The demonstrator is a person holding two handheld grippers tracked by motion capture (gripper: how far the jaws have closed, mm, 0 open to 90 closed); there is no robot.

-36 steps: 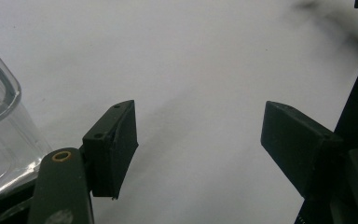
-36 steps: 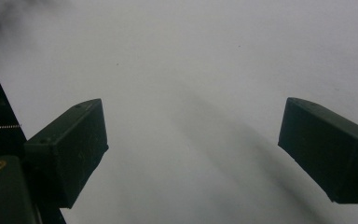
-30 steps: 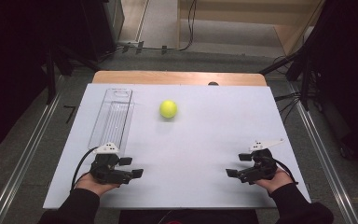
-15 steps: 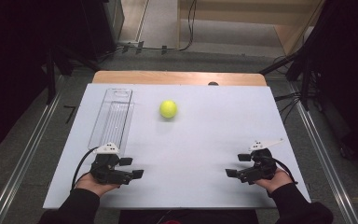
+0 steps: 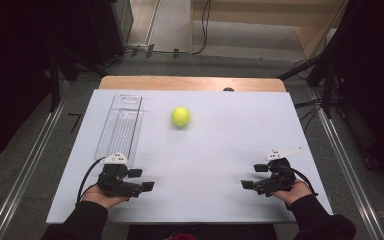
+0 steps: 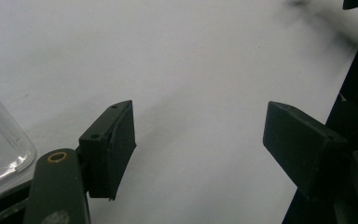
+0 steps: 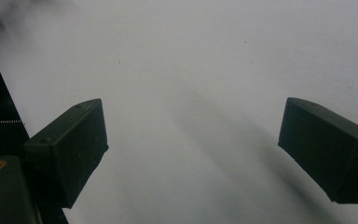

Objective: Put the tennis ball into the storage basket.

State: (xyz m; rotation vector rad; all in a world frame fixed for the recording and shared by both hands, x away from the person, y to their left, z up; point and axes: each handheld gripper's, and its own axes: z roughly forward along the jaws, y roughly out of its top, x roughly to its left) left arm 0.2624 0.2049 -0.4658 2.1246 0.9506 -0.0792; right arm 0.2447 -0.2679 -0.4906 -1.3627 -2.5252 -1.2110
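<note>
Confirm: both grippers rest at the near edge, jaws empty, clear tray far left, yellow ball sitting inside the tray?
Not quite. The yellow ball lies on the bare white table, to the right of the clear tray and apart from it, as the high view shows. The rest holds: left gripper and right gripper hold nothing.

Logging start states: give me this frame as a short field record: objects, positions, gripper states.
surface: white table top
ball: yellow-green ball, far centre, touching nothing
tray: clear tray, empty, left of ball, lengthwise
left gripper: near left edge, jaws open, nothing between
right gripper: near right edge, jaws open, nothing between
contact: neither gripper touches ball or tray
</note>
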